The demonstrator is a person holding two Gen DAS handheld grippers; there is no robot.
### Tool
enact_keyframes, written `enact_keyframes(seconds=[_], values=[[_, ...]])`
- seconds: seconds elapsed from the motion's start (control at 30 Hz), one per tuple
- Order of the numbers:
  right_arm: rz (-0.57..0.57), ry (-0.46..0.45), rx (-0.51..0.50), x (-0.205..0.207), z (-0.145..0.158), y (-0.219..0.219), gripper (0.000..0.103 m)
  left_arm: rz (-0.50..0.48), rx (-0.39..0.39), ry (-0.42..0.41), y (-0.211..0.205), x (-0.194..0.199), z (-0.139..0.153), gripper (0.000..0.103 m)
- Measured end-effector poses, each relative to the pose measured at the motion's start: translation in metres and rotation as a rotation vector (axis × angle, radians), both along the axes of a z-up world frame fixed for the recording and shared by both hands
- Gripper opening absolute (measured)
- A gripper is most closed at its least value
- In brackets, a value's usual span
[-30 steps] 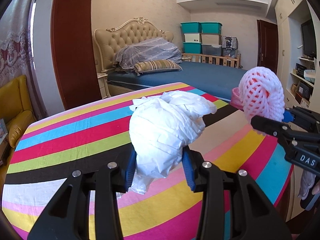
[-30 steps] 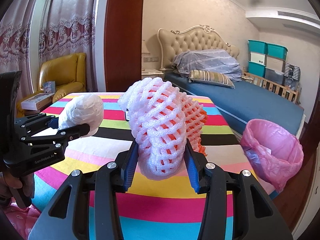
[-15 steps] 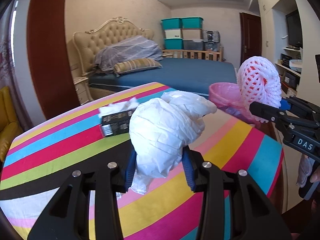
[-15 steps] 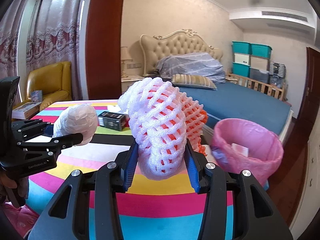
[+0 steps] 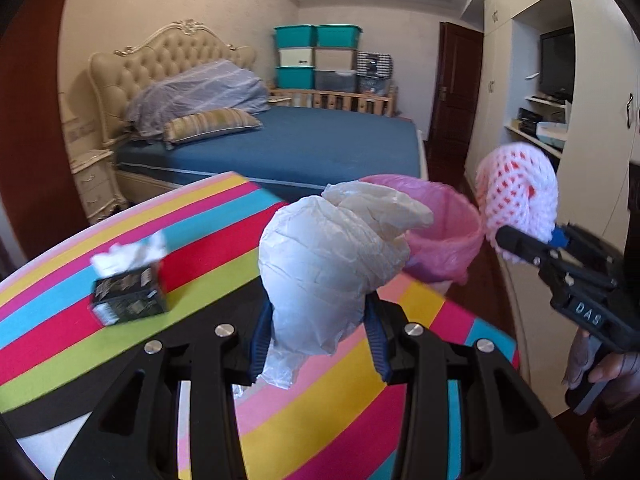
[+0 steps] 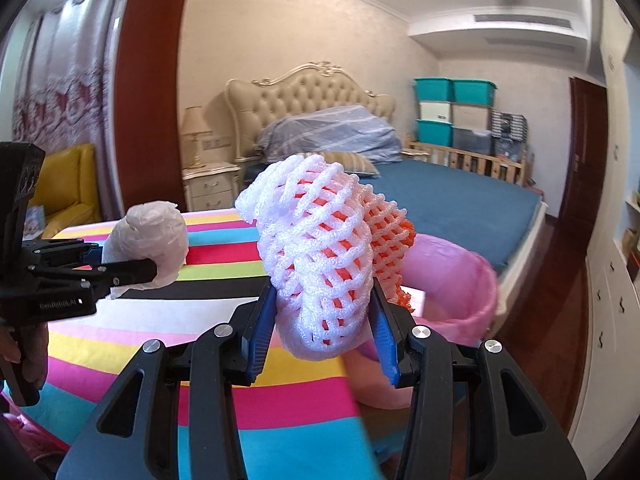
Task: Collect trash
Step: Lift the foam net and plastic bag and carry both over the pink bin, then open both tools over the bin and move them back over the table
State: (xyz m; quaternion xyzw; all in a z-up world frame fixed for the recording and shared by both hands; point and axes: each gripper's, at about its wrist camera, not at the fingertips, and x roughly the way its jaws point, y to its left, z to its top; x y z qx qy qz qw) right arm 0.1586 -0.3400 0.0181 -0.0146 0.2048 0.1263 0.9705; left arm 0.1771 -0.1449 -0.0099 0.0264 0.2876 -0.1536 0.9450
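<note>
1. My left gripper (image 5: 316, 344) was clamped on a crumpled white plastic bag (image 5: 332, 264); the wad bulged up and forward past the blue pads (image 5: 258, 344), a thin tail hanging below them.
2. My right gripper (image 6: 324, 332) was clamped on a white foam fruit net (image 6: 316, 256), with an orange net (image 6: 390, 232) bunched against its far side. The bundle rose well above the fingertips.
3. The pink-lined trash bin (image 6: 472, 280) stood just beyond the edge of the striped table (image 6: 120, 344), right behind the nets in the right wrist view.
4. In the left wrist view the bin (image 5: 448, 232) sat behind the bag, partly hidden by it.
5. A dark tissue box (image 5: 128, 296) lay on the table, well left of my left gripper.
</note>
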Motion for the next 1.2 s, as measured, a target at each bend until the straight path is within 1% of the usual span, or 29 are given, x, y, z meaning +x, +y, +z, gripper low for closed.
enact_keyframes(seconds=[0.07,0.23,0.3,0.37,0.67,0.83,0.87,0.9,0.93,0.97,1.0,1.07,1.1,1.2], values=[[-0.016,0.002,0.021,0.009,0.0,-0.014,0.043,-0.024,-0.003,0.001,-0.013,0.015,0.003,0.04],[-0.046,-0.001,0.025,0.039,0.003,-0.041,0.044,-0.096,-0.068,0.036,-0.046,0.057,0.012,0.041],[-0.061,0.003,0.028,0.049,0.003,-0.052,0.044,-0.107,-0.068,0.037,-0.06,0.075,0.016,0.042],[-0.046,0.008,0.05,0.062,0.004,-0.062,0.045,-0.127,-0.083,0.048,-0.074,0.09,0.019,0.042],[-0.031,0.036,0.121,0.104,-0.012,-0.094,0.046,-0.148,-0.162,0.095,-0.117,0.147,0.018,0.042],[-0.012,0.043,0.139,0.117,-0.021,-0.1,0.049,-0.157,-0.182,0.103,-0.138,0.172,0.023,0.044],[0.003,0.044,0.141,0.12,-0.025,-0.101,0.05,-0.164,-0.191,0.109,-0.142,0.178,0.023,0.048],[0.013,0.049,0.139,0.12,-0.026,-0.099,0.053,-0.172,-0.199,0.114,-0.145,0.181,0.023,0.057],[0.022,0.059,0.134,0.122,-0.03,-0.1,0.071,-0.187,-0.208,0.123,-0.149,0.186,0.023,0.064],[0.019,0.067,0.129,0.122,-0.033,-0.101,0.085,-0.191,-0.207,0.125,-0.153,0.188,0.024,0.078],[0.003,0.065,0.119,0.12,-0.037,-0.103,0.093,-0.187,-0.201,0.119,-0.153,0.19,0.024,0.084],[-0.002,0.068,0.105,0.115,-0.04,-0.106,0.093,-0.174,-0.178,0.09,-0.155,0.188,0.026,0.086],[-0.014,0.064,0.093,0.11,-0.041,-0.107,0.093,-0.172,-0.171,0.086,-0.156,0.187,0.026,0.089],[-0.032,0.053,0.071,0.094,-0.041,-0.108,0.093,-0.147,-0.153,0.069,-0.146,0.177,0.026,0.093]])
